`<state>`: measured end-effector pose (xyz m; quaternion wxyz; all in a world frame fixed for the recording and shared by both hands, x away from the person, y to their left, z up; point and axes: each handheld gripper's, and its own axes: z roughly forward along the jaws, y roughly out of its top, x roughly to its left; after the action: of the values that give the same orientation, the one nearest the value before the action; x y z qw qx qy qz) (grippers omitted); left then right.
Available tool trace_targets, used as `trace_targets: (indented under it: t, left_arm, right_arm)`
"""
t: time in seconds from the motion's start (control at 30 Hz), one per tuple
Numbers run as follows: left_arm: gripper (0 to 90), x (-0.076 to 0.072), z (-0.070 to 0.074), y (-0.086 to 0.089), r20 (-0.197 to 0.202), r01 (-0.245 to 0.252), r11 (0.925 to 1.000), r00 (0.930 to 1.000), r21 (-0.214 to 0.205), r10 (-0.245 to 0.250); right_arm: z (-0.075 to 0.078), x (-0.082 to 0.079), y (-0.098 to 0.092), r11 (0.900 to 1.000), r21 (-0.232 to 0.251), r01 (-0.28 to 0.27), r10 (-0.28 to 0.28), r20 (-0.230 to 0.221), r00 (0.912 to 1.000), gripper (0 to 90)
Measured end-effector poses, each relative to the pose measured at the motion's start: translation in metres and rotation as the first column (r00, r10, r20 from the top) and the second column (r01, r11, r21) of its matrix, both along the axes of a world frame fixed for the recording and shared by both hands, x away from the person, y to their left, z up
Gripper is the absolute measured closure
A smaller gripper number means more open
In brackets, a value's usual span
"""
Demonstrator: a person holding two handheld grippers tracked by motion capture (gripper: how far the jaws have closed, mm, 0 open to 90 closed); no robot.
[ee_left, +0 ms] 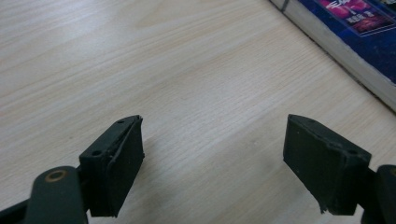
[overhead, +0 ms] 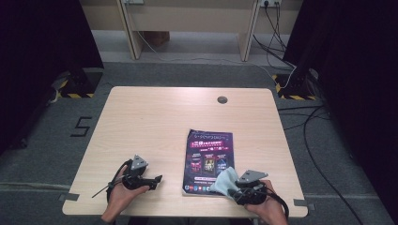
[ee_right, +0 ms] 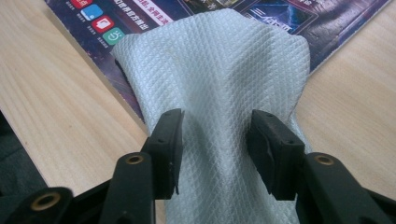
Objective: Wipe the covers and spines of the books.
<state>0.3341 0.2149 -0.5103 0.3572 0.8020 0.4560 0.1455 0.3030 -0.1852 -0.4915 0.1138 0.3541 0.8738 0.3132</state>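
the right gripper (overhead: 233, 187) sits at about 5 o'clock on the bench (overhead: 155, 117), its fingers (ee_right: 166, 140) clamped on a bunched pale grey cloth (ee_right: 219, 84) that drapes over the near right corner of the dark magazine (overhead: 209, 161). the left gripper (overhead: 157, 180) rests at about 7 o'clock, its fingers (ee_left: 116, 163) spread wide apart over bare wood, with the magazine's edge toward 1 o'clock in the left gripper view.

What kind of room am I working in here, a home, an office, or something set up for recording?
Most likely a recording or test bay rather than a home: a bare wooden table on grey carpet, black curtains on both sides, loose cables across the floor, and striped tape marking stand feet.
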Motion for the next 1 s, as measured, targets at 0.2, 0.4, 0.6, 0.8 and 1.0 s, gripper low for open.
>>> trace_targets:
  t: [0.2, 0.4, 0.6, 0.8, 1.0]
  left_arm:
    - [19.5, -0.006, 0.001, -0.018, 0.005, 0.048, 0.9973, 0.9988, -0.054, -0.048]
    - [19.2, -0.009, 0.005, -0.039, 0.011, 0.073, 0.9888, 0.9973, -0.130, -0.072]
    - [18.9, -0.012, 0.006, -0.057, 0.017, 0.079, 0.9828, 0.9969, -0.167, -0.077]
    - [18.9, -0.012, 0.001, -0.073, 0.012, 0.109, 0.9854, 0.9941, -0.131, -0.108]
    - [19.9, -0.014, -0.002, -0.078, 0.003, 0.131, 0.9880, 0.9914, -0.082, -0.131]
  right_arm:
    - [-0.003, 0.017, -0.003, 0.9971, 0.007, 0.076, -0.076, 0.050, 0.9958, 53.9]
    - [-0.003, 0.030, -0.003, 0.9908, 0.007, 0.135, -0.135, 0.067, 0.9885, 55.3]
    - [-0.001, 0.006, 0.002, 0.9993, 0.007, 0.036, -0.036, 0.007, 0.9993, 54.6]
    - [-0.001, 0.003, 0.005, 0.9991, -0.002, 0.042, -0.042, 0.015, 0.9990, 52.8]
    - [-0.003, 0.022, 0.006, 0.9959, -0.003, 0.091, -0.090, 0.057, 0.9943, 52.6]
